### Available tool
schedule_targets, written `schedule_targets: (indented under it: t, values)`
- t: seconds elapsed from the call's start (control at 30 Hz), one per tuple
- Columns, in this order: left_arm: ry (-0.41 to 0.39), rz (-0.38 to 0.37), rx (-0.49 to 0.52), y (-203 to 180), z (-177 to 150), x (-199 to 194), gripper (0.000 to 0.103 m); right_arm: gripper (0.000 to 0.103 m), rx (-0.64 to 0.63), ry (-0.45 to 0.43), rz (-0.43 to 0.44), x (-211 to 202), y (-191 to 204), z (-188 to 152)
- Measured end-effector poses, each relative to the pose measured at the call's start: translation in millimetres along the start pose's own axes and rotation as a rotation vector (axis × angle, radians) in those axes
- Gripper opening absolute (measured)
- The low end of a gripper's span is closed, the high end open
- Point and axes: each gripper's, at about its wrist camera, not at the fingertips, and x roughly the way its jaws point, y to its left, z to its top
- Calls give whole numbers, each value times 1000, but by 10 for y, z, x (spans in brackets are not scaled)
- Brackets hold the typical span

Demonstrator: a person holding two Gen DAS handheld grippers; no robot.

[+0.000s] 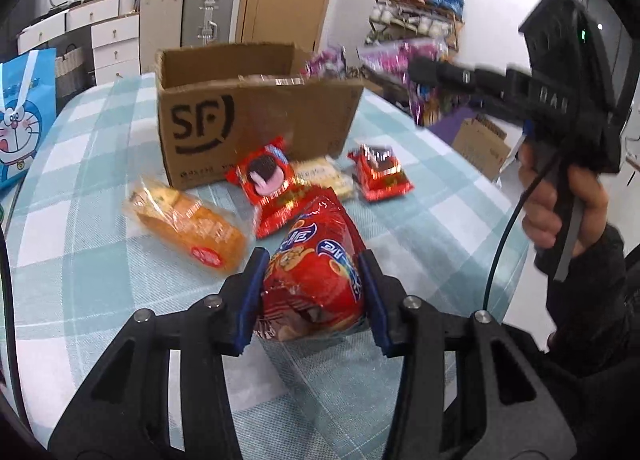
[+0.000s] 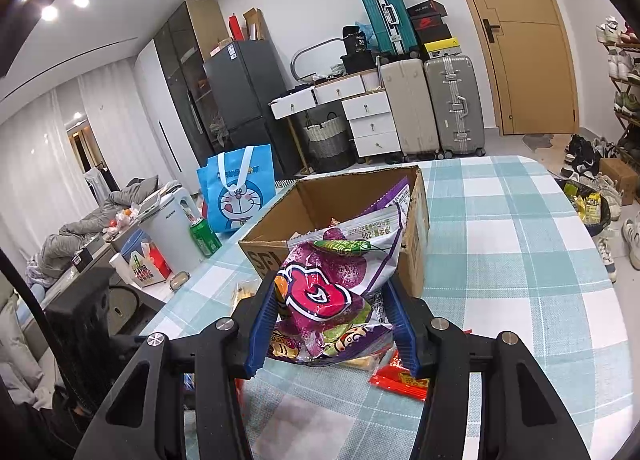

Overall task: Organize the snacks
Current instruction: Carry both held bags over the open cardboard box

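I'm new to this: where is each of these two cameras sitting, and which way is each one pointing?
Left wrist view: sits on the left gripper, looking along its blue-padded fingers, shut on a red biscuit bag; the person's right hand shows holding the other tool.
Right wrist view: sits on the right gripper, facing the suitcases, shut on a purple snack bag; no hand shows.
Shared: the brown cardboard box on the teal checked tablecloth.

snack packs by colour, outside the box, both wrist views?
Red: 3: big bag in left gripper, two small packs
Orange: 1: bread pack
Pale yellow: 1
Purple: 1: bag in right gripper
Total: 6
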Motion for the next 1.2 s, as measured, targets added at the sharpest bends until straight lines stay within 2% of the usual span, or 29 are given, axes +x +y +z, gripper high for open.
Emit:
schedule_targets:
  t: [0.3,0.67,0.93,1.2]
  values:
    - [-109,27,-34,155,364,-249,42,52,-7,-8,2,18,9,32]
    - [-218,86,-49,303,1080,-251,42,52,-21,-60,12,99,28,195]
    - [-237,162,-68,465,1566,-14,42,52,-4,-60,-15,358,-25,465]
    - [-199,189,-110,660,1757,444,43,52,10,-29,-41,687,-88,618]
